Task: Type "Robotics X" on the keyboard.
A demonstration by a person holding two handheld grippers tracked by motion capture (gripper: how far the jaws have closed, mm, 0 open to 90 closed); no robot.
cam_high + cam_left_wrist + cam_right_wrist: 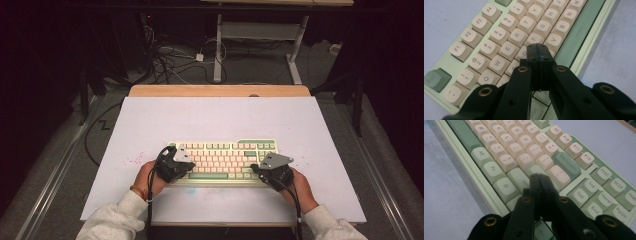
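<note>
A cream-and-green mechanical keyboard lies near the front of the white counter. The left gripper, jaws clenched on nothing, hovers over its D and C keys. The right gripper, jaws likewise clenched empty, hangs over the right Shift key.

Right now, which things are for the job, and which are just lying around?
For the job:
keyboard
left gripper, jaws shut
right gripper, jaws shut

Just lying around:
white board
floor cables
red specks
</note>
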